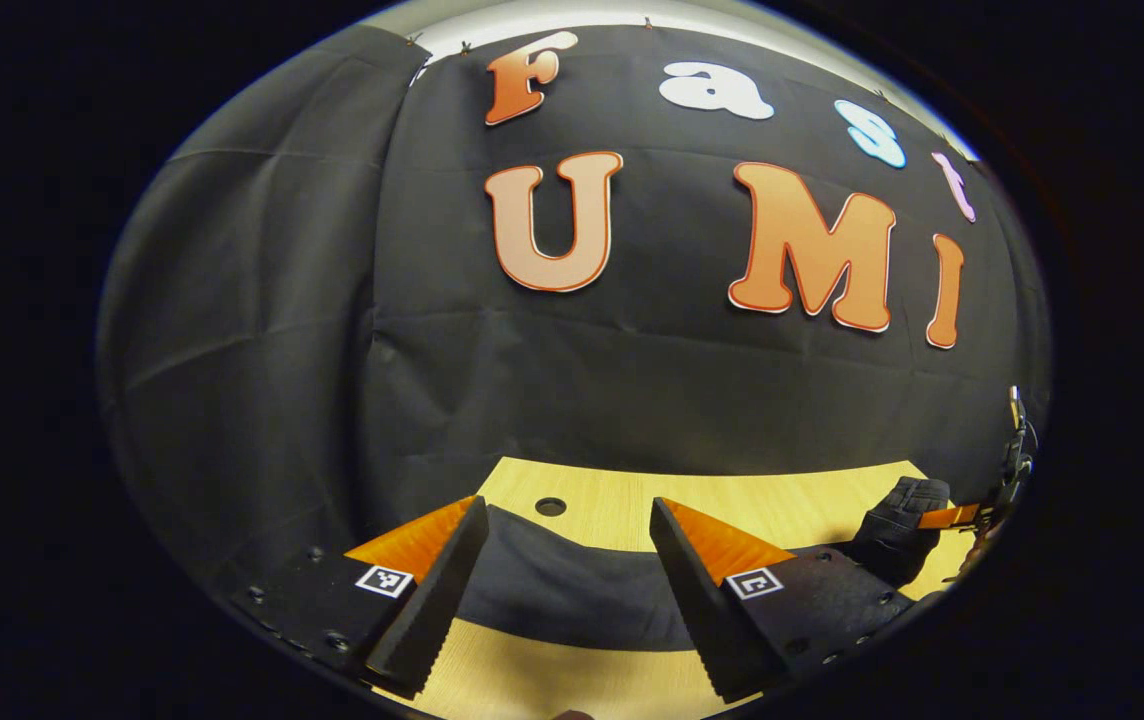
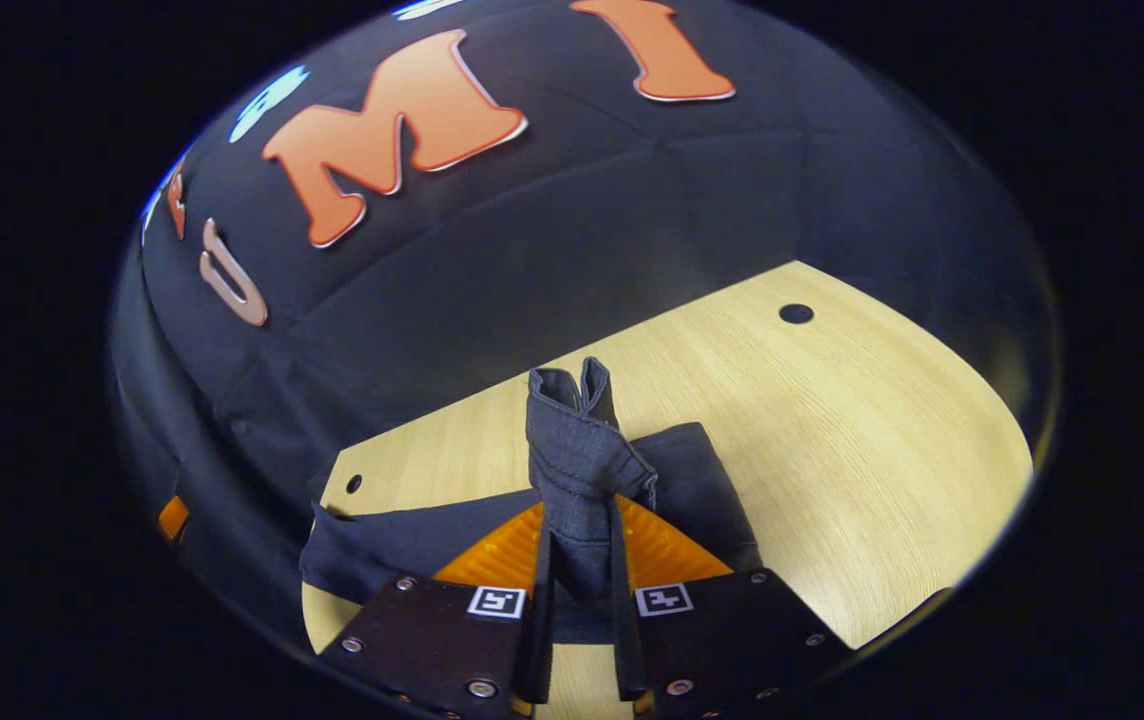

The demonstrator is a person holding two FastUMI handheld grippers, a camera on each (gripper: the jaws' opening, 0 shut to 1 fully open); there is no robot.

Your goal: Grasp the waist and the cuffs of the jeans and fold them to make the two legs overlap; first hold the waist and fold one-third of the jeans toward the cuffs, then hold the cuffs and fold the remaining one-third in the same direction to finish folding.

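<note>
Nearest the lens in the right gripper view: right gripper, pressed together on a bunched end of the jeans, both fingers squeezing the dark cloth, a doubled edge poking up past the tips. Cannot tell whether waist or cuff from this fold alone. Behind it, the remainder of the jeans lying flat on the table, spreading left and a little right of the pinch.

In the left gripper view: left gripper, spread wide, holding nothing, hovering just over a dark band of jeans running across the near table between the two fingers. At the far right, the other gripper holding its bunch lifted off the wood.

Further out: pale wood table with a small round hole far right, black cloth wall beyond.

Step in hand, by judgement: the opening grasp, one end taken and the other not yet gripped; legs not yet laid over each other and no thirds folded.

Next move, likely: lower the left gripper onto the cloth edge beneath it, close on both layers, then carry both ends together, keeping the cloth taut to avoid a skewed fold.

Writing: none readable. Only small square black-and-white marker tags on the fingers; no brand visible on the jeans.
</note>
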